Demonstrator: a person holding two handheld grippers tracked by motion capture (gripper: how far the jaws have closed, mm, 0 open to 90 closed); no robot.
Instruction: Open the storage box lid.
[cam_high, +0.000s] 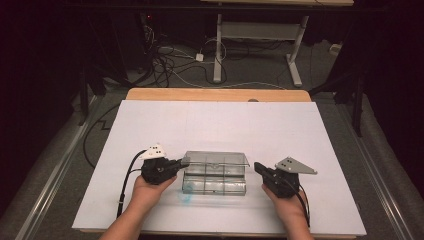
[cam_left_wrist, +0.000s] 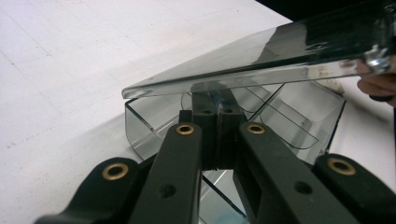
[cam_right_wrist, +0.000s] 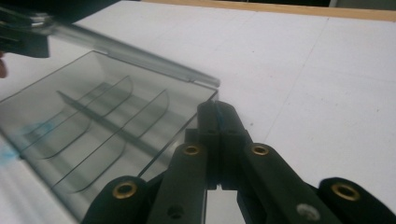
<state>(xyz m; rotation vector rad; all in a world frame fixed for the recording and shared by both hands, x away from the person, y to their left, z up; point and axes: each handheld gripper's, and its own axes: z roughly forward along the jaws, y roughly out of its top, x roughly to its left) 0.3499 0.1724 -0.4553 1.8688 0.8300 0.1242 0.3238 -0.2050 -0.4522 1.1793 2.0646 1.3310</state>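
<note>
A clear plastic compartment box (cam_high: 215, 184) lies on the white sheet near the table's front, with its hinged lid (cam_high: 217, 159) raised partway. My left gripper (cam_high: 184, 162) is at the box's left end. In the left gripper view its jaws are pressed together, with the left gripper's tips (cam_left_wrist: 215, 100) under the lifted lid (cam_left_wrist: 261, 58) and above the open compartments (cam_left_wrist: 285, 121). My right gripper (cam_high: 257, 166) is shut and holds nothing. In the right gripper view the right gripper's tips (cam_right_wrist: 217, 109) are beside the box's (cam_right_wrist: 93, 126) right end, just off its corner.
A white sheet (cam_high: 220, 125) covers the wooden table (cam_high: 215, 94), with bare sheet behind and beside the box. A faint blue patch (cam_high: 186, 200) shows at the box's near left corner. Cables (cam_high: 170, 65) and desk legs (cam_high: 217, 50) stand on the floor beyond.
</note>
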